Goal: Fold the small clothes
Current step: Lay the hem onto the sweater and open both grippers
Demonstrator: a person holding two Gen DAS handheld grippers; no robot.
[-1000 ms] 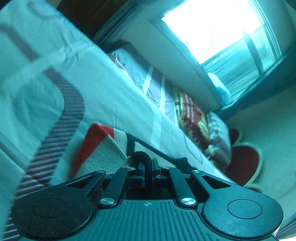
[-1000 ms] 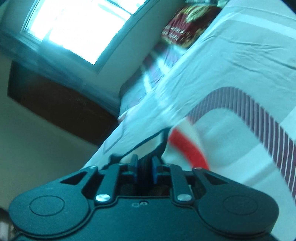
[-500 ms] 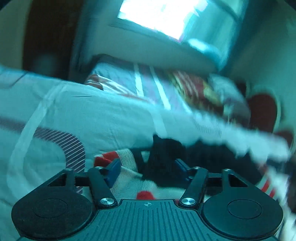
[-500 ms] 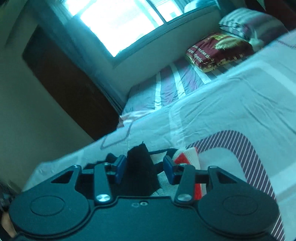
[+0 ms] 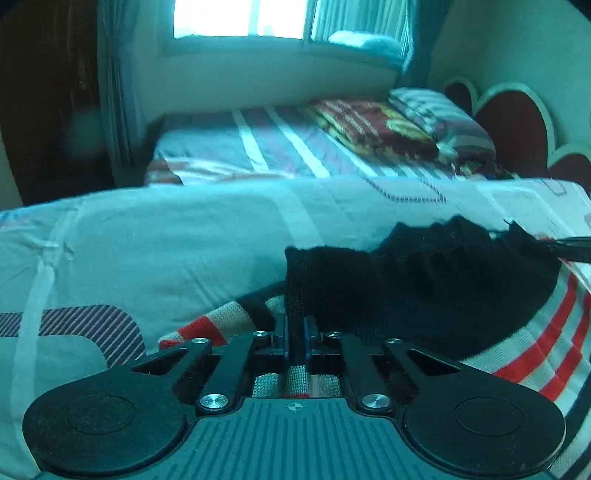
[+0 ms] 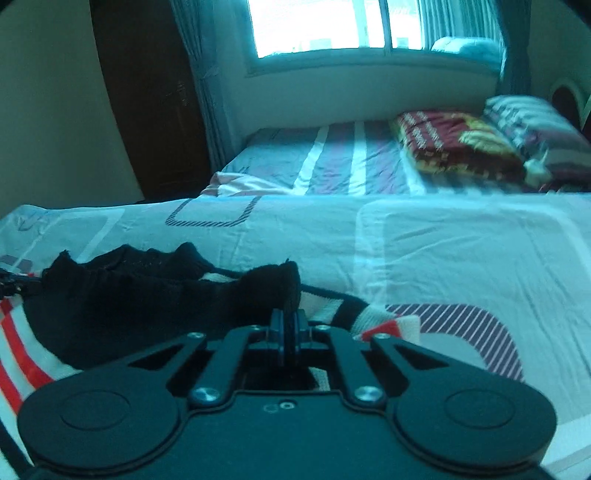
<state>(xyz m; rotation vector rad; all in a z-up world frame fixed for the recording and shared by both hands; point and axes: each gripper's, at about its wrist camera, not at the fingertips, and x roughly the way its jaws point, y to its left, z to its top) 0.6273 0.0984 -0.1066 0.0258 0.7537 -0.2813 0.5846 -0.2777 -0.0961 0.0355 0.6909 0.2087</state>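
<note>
A small knit garment with a black part point(image 5: 424, 280) and red, white and black stripes point(image 5: 546, 339) lies on the bed. My left gripper point(image 5: 295, 338) is shut on the garment's black edge at its left corner. In the right wrist view the same garment point(image 6: 129, 295) lies to the left, and my right gripper point(image 6: 290, 332) is shut on the black edge at its right corner. The tip of the right gripper point(image 5: 569, 247) shows at the far right of the left wrist view.
The bed has a white quilt with striped patterns point(image 6: 443, 258). Beyond it lie a striped sheet point(image 5: 258, 147), a red patterned pillow point(image 6: 450, 144) and a striped pillow point(image 6: 539, 129). A window point(image 6: 332, 26), a dark wardrobe point(image 6: 147, 92) and a red headboard point(image 5: 517, 118) stand behind.
Both grippers opened half a second ago and have now shut again on the garment's black edge. Both views have levelled out and the garment lies flatter on the bed.
</note>
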